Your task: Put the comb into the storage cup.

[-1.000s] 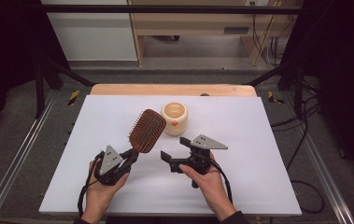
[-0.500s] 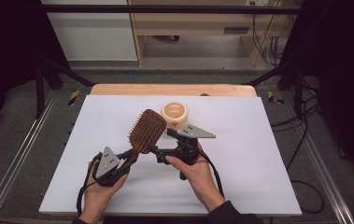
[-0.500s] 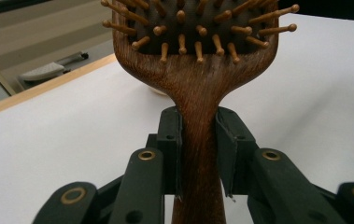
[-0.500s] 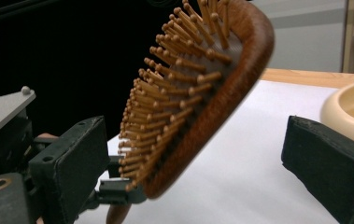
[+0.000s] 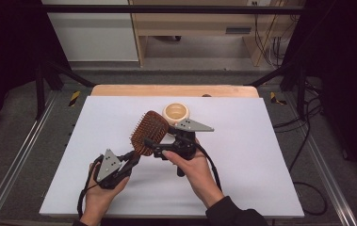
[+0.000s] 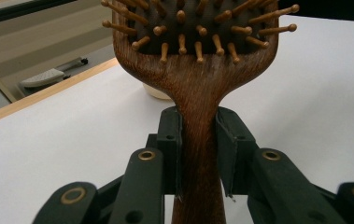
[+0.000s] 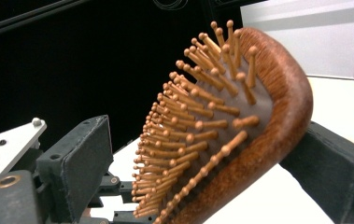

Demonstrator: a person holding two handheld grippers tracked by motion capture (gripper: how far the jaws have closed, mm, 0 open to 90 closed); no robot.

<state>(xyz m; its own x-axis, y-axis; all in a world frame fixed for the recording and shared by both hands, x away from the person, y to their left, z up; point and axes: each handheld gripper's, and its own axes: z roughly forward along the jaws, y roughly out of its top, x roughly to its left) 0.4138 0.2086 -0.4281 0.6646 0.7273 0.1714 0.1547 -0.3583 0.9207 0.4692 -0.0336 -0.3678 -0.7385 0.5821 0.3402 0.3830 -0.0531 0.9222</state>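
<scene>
Hairbrush (image 5: 148, 132) handle clamped, left gripper (image 5: 131, 160) fingers

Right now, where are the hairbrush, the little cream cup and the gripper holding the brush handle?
hairbrush (image 5: 149, 132): high view, on its bristled head.
cream cup (image 5: 176, 112): high view, on its rim.
left gripper (image 6: 198, 140): left gripper view, midway between its fingertips, where they clamp the handle.

place: lab | evidence: white table (image 5: 261, 155), metal rails (image 5: 16, 160), loose cables (image 5: 270, 47), dark surround
</scene>
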